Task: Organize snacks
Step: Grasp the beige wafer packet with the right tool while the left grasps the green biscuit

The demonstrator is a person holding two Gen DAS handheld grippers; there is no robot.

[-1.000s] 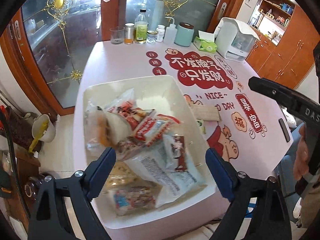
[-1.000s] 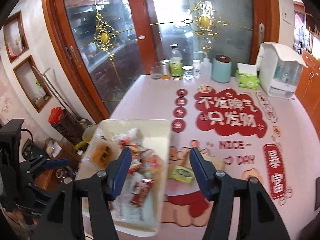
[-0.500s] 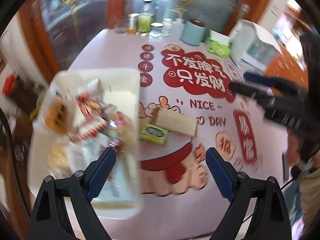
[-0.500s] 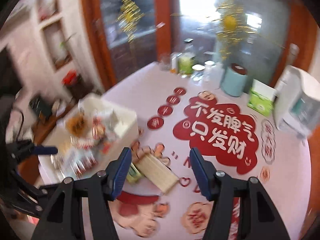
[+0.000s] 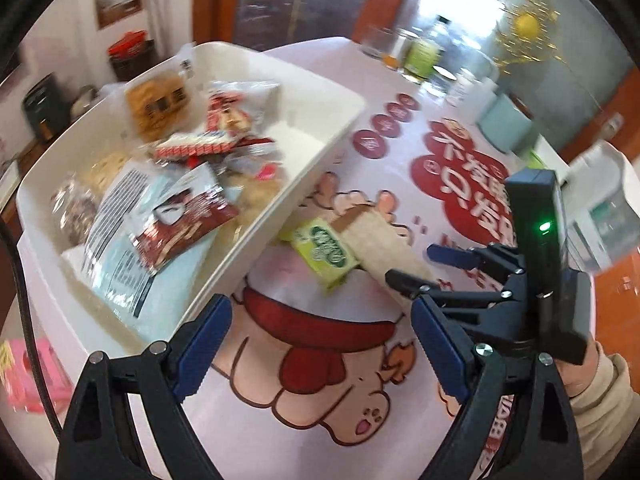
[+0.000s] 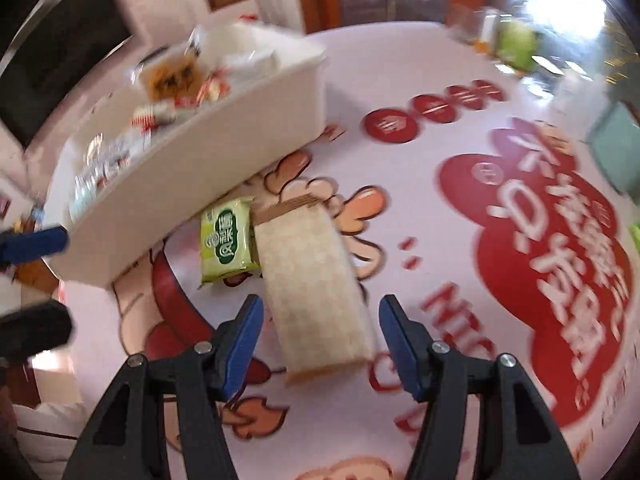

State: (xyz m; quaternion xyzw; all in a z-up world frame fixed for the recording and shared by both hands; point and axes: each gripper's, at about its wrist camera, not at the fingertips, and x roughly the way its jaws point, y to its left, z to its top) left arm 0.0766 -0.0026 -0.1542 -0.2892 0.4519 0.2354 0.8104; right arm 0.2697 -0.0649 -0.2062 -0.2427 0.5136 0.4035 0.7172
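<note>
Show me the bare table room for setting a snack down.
Free: the table between the white bin and the far bottles. Crowded: the bin's side, where the green packet and beige pack lie.

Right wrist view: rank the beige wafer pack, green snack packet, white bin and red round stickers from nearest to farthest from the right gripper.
1. Beige wafer pack, its near end between the open jaws of the right gripper.
2. Green snack packet, just left of the pack.
3. White bin, farther left.
4. Red round stickers, far, centre-right.
</note>
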